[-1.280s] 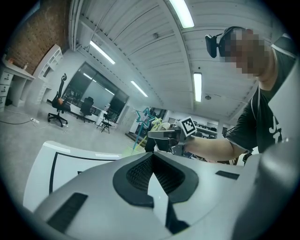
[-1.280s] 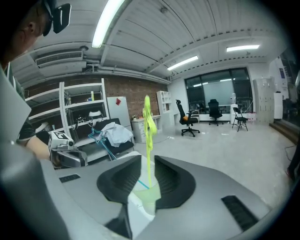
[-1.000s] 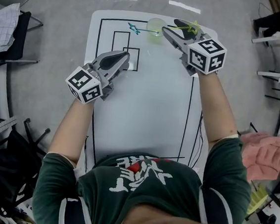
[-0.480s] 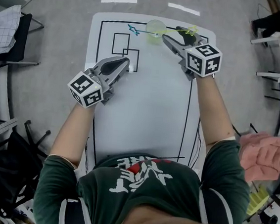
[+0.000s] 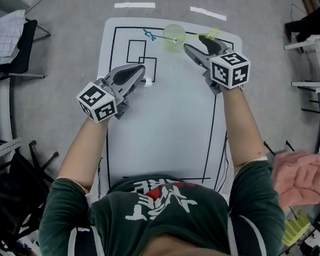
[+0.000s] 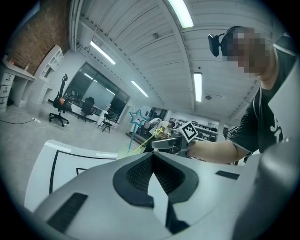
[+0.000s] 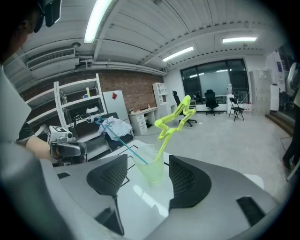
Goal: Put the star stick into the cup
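**Table** (image 5: 165,131): white top with black ruled lines, seen from above; the person's two forearms reach out over it.

**Left gripper** (image 5: 138,71): held above the left half of the table, near the small black squares. In its own view the jaws are pressed together along their whole length, with nothing between them.

**Right gripper** (image 5: 194,42): held at the far edge of the table, tips just beside the cup. In its own view the jaws stand wide apart and grip nothing; the cup appears in the gap, a little ahead of the pads and not touched by them.

**Cup** (image 5: 175,34): pale green, translucent, upright at the far edge of the table, well apart from the left gripper.

**Yellow stick** (image 7: 173,119): its lower end rests inside the cup; the shaft leans toward the right gripper, with the star outline at the top above the rim.

**Blue stick** (image 5: 152,36): also inside the cup, leaning the opposite way, its star end out past the rim toward the left.
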### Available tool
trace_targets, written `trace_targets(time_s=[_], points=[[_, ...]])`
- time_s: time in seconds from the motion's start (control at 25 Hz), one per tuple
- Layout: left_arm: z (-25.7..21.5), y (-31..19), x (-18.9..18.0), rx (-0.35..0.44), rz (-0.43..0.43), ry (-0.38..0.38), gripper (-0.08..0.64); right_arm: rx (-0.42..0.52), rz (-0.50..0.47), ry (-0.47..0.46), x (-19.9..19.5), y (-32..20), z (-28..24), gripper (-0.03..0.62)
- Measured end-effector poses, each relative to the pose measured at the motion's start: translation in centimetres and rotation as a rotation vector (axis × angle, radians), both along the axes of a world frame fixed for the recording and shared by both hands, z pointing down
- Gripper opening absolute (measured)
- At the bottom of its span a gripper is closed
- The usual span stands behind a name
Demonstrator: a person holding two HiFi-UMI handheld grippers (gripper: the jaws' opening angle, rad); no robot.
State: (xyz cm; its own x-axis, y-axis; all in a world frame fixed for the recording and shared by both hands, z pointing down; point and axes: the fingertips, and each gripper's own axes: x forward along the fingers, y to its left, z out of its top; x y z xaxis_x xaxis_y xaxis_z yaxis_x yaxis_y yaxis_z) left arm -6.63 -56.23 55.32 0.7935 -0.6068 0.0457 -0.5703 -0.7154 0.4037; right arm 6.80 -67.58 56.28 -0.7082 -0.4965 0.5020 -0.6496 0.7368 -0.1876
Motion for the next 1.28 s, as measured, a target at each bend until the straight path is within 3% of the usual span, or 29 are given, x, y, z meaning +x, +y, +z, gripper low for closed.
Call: trace_targets(time_s=[0.12,0.28,0.44,0.52,0.8,1.28], points=[[-0.9,0.2,-0.1,0.005,-0.007,0.002,0.009,-0.067,-0.023,-0.010,-0.2,1.7,0.5,0.276],[-3.4,0.4,-0.1,0.028,-0.013,0.005,0.009,-0.074,-0.049,-0.056,-0.6,4.2,-1.3,0.264],[-6.8,0.6,-0.2,0.060,-0.019,0.008,0.009,-0.025,-0.037,-0.092,-0.4,5.3,-4.8,0.101],[-8.6,1.0,-0.5,0.075,-0.024,0.012,0.009,0.009,-0.023,-0.097,-0.3,5.7,-6.8,0.061],[-14.0,3.4,-2.4,0.121,-0.035,0.027,0.009,0.143,0.005,-0.104,-1.0,8.5,-13.6,0.035],[-19.9,13.3,-9.0,0.182,-0.013,0.059,0.009,0.192,0.056,-0.135,-5.4,18.4,-20.5,0.034]])
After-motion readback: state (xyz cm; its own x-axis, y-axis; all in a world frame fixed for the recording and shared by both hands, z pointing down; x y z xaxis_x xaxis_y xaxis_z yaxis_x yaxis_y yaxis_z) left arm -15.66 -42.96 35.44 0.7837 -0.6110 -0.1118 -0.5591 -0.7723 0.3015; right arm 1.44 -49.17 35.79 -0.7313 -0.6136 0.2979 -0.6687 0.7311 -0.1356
